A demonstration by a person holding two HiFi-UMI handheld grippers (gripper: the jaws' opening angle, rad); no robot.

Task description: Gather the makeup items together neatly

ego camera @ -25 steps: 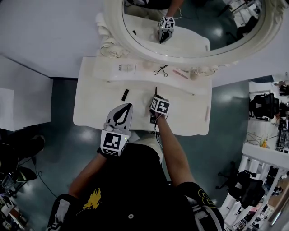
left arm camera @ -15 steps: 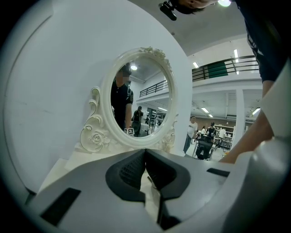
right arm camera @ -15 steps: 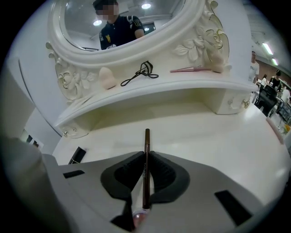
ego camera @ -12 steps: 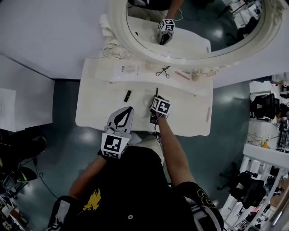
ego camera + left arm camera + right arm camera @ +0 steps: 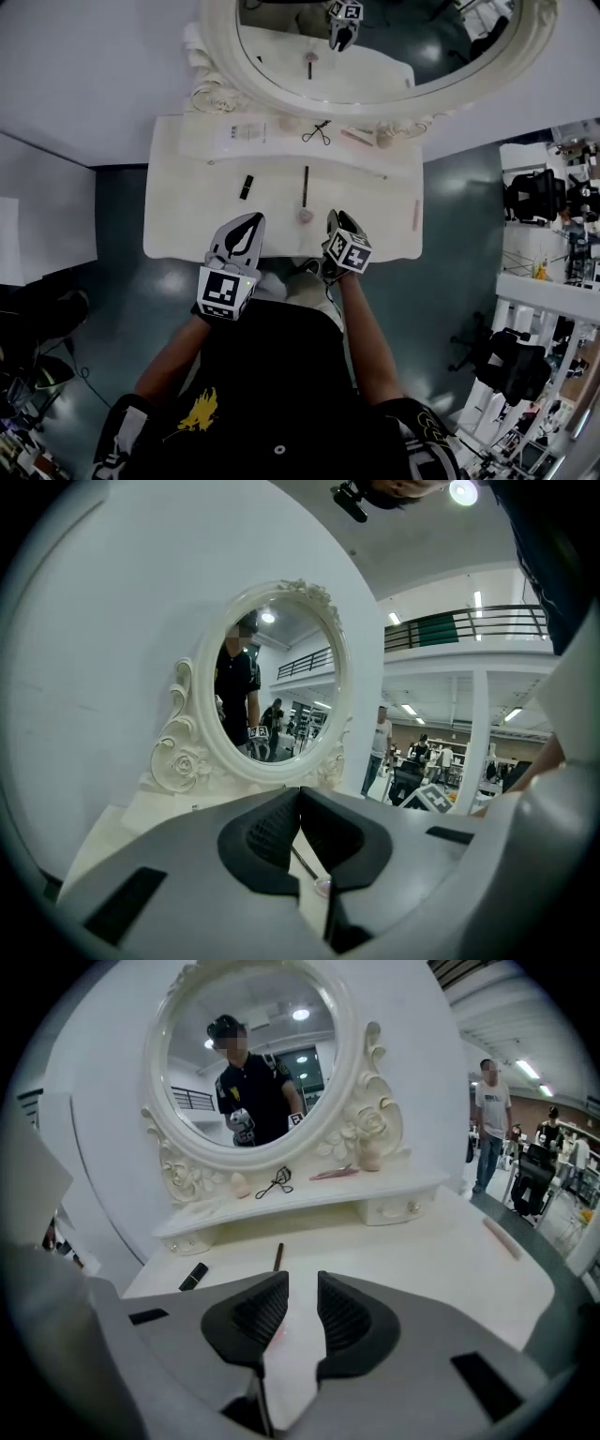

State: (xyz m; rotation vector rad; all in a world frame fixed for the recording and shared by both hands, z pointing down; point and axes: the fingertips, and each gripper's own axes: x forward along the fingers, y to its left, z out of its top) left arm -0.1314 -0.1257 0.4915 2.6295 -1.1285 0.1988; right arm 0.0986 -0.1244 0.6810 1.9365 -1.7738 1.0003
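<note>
A thin dark makeup brush [image 5: 306, 192] with a pink tip lies on the white vanity table [image 5: 375, 225], lengthwise towards the mirror; its handle also shows in the right gripper view [image 5: 278, 1256]. My right gripper [image 5: 333, 220] [image 5: 302, 1279] hovers at the table's near edge, short of the brush tip. Its jaws have just been opening and stand apart with nothing between them. A black lipstick [image 5: 247, 187] [image 5: 194, 1276] lies left of the brush. My left gripper [image 5: 253, 221] [image 5: 300, 791] is at the near edge, shut and empty, with the brush tip [image 5: 322, 885] beyond it.
On the raised shelf under the oval mirror [image 5: 375, 94] lie an eyelash curler [image 5: 317, 132] [image 5: 274, 1183], a pink stick [image 5: 357, 137], a small beige sponge [image 5: 382, 138] and a flat white packet [image 5: 239, 133]. Another pink stick [image 5: 415, 214] [image 5: 502, 1237] lies at the table's right end.
My right gripper has let go of the brush, opened, and drawn back and up to the table's near edge. The brush stays lying on the table. The left gripper has hardly moved.
</note>
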